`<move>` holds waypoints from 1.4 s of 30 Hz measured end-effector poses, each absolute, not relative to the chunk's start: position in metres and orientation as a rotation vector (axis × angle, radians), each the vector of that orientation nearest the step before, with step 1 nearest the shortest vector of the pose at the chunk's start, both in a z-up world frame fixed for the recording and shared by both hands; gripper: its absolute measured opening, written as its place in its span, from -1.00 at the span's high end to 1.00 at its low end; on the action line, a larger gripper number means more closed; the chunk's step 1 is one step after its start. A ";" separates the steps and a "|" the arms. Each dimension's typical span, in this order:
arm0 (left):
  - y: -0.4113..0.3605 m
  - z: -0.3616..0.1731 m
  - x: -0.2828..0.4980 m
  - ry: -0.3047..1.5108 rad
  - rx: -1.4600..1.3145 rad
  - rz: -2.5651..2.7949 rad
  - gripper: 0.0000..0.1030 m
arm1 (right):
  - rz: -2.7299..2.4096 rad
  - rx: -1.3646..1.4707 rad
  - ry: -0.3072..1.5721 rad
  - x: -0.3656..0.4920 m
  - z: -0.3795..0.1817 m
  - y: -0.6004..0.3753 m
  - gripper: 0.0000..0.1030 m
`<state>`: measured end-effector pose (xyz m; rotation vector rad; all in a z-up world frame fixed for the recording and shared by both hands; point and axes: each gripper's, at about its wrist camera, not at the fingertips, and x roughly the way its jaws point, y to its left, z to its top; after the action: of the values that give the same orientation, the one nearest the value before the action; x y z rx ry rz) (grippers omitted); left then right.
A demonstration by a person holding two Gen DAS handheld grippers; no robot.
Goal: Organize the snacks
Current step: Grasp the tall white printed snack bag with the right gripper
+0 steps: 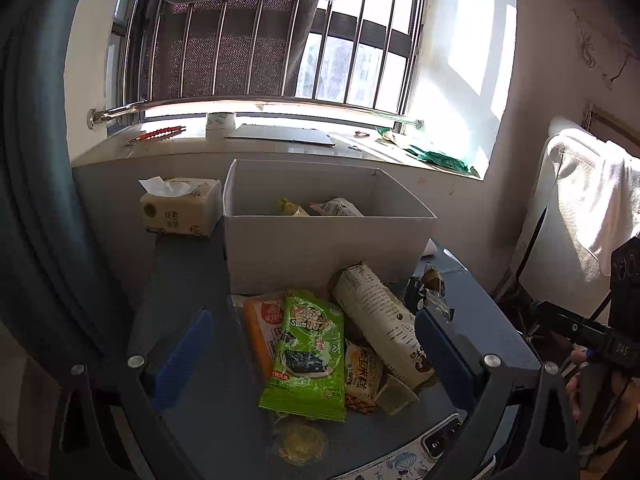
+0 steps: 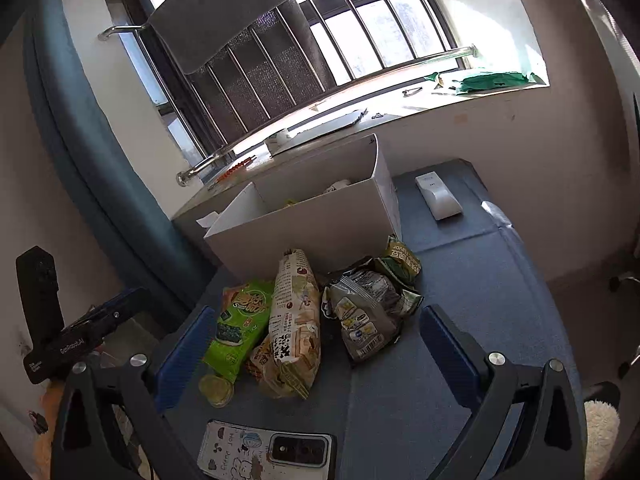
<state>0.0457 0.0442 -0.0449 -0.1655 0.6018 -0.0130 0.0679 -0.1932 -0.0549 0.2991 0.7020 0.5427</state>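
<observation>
- The bench (image 2: 480, 300), blue-grey, fills the lower half of both views and carries everything for the task.
- The box (image 1: 320, 248), white and open-topped, stands at mid-frame in the left view and just above centre in the right view. Two or three packets (image 1: 338, 207) already lie inside it, so I judge the sorting begun but far from done.
- The pile of snacks sits on the bench just in front of the box, lower centre in both views, still to be moved.
- The long cream pack (image 2: 296, 320) leans across the pile, the biggest item left.
- The green seaweed pack (image 1: 306, 350) lies flat, left of the cream pack.
- The grey crumpled bag (image 2: 366, 320) lies right of centre in the right view, with a small green packet (image 2: 404, 258) behind it, touching the box.
- An orange packet (image 1: 262, 332) and a small yellow-and-white packet (image 1: 362, 376) lie partly under the others.
- A small round cup (image 2: 216, 390) sits at the pile's near edge.
- The left gripper (image 1: 312, 356) is spread wide and holds nothing, with the pile between its fingers in the picture.
- The right gripper (image 2: 316, 356) is likewise wide apart and empty, hovering over the pile.
- A phone (image 2: 266, 452) lies at the bottom edge, not a snack.
</observation>
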 end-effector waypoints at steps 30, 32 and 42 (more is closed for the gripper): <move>0.051 -0.082 0.032 0.675 -0.174 -0.009 -1.00 | 0.584 0.029 0.943 0.129 -0.127 -0.077 0.33; 0.050 -0.084 0.032 0.679 -0.168 -0.007 -1.00 | 0.590 0.058 0.943 0.128 -0.127 -0.083 0.33; 0.037 -0.096 0.056 0.743 -0.088 -0.006 -1.00 | 0.628 0.188 0.827 0.093 -0.087 -0.147 0.33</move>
<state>0.0560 0.0374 -0.0965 -0.0884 0.7432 -0.0062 0.0925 -0.1470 -0.0871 0.1884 0.8268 0.6278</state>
